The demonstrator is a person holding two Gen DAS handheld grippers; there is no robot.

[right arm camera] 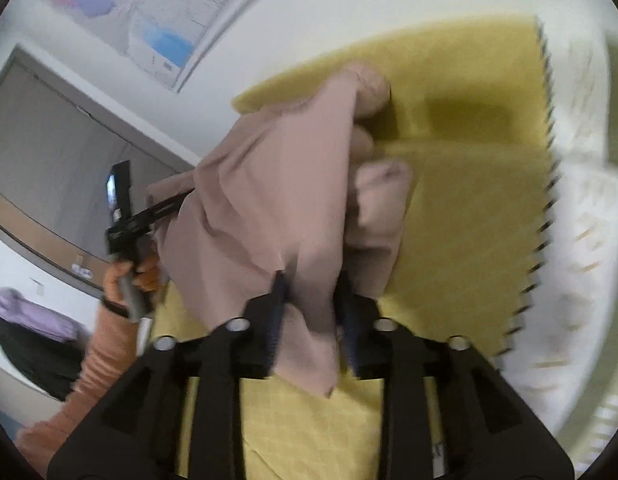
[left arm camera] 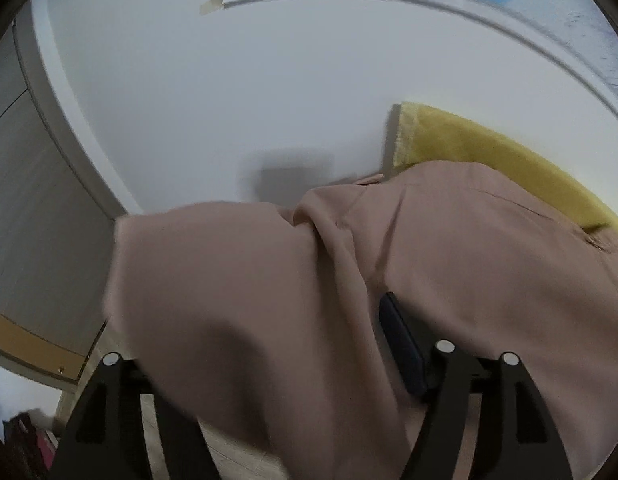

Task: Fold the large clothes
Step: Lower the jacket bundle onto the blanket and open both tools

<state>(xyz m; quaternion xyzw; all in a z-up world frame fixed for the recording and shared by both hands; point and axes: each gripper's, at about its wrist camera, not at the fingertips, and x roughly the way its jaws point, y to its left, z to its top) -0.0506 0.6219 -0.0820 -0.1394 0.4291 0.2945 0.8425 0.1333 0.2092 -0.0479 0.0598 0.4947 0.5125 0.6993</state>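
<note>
Right wrist view shows the right hand-held gripper (right arm camera: 311, 316) pinching the pink garment (right arm camera: 277, 184) over the yellow blanket (right arm camera: 469, 208), left hand-held gripper (left arm camera: 269, 344) wide under draped cloth, so regripping likely follows.

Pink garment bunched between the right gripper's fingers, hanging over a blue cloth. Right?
Not blue. The right wrist view shows the pink garment bunched between the fingers of the right gripper, but the cloth under it is yellow.

White wall (left arm camera: 237, 80), coloured wall map (right arm camera: 149, 12), grey door (right arm camera: 49, 128).
</note>
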